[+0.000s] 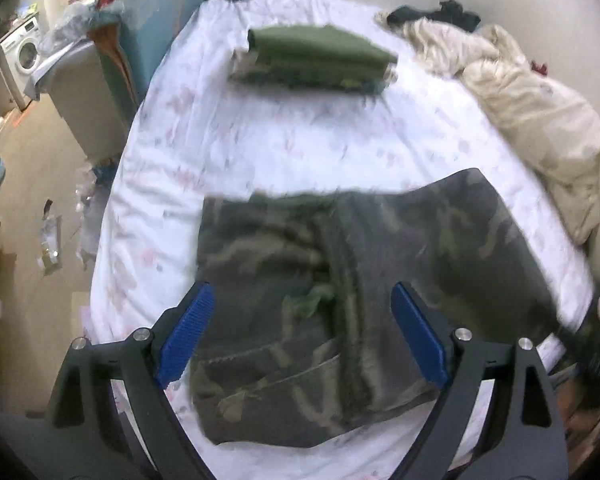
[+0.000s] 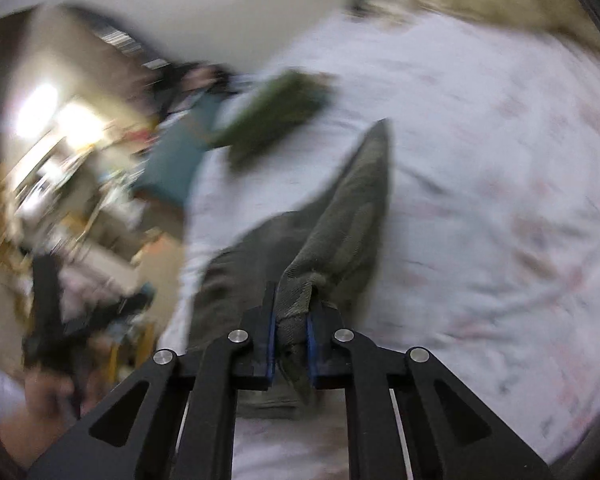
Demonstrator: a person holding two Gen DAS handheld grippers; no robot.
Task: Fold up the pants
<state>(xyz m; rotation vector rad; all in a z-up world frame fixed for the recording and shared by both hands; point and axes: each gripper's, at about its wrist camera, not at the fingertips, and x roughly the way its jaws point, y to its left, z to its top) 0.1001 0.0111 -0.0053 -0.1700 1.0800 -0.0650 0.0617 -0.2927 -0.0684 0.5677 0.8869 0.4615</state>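
Matt camouflage cloth, that's the pants (image 1: 332, 280), soft and a bit coarse between the left tool's (image 1: 302, 332) ribbed blue plastic pads (image 1: 186, 336). Its arms are matt black plastic with shiny metal pins. Ahead of it, smooth white printed cotton on the bed (image 1: 260, 144), and a flat green cloth stack (image 1: 320, 54). The right tool (image 2: 291, 334) pinches a woven, ribbed band of the pants (image 2: 352, 216).
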